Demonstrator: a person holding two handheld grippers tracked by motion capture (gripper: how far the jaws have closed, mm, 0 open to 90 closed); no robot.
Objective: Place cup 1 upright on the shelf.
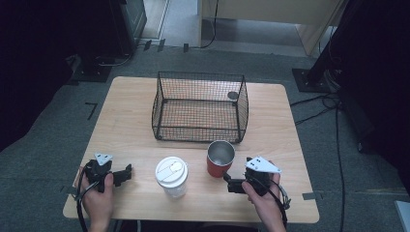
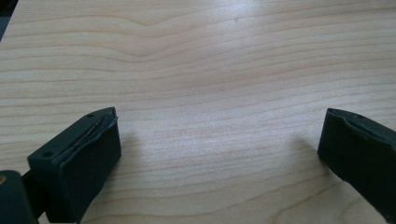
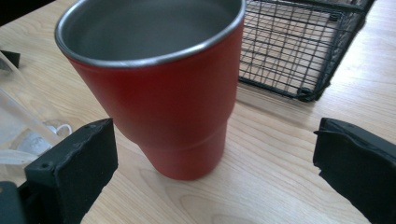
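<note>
Plain red cup [image 3: 168, 93], unlabelled, before open right tool [image 3: 210, 163].

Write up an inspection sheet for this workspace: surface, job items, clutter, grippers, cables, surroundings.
Surface: light wooden table, no spills seen.
Job's things: red tumbler upright, open-topped, steel-lined, looks empty; black wire basket behind it, nothing seen on its floor.
Clutter: clear cup with white lid upright, left of the tumbler; a small dark round thing at the basket's far right corner, too small to identify.
Grippers: right gripper open, fingers either side of the tumbler base, not touching; left gripper open over bare wood, holding nothing.
Cables: one trails from each gripper; more lie on the floor to the right.
Surroundings: grey carpet, dark stands, wooden furniture behind.
</note>
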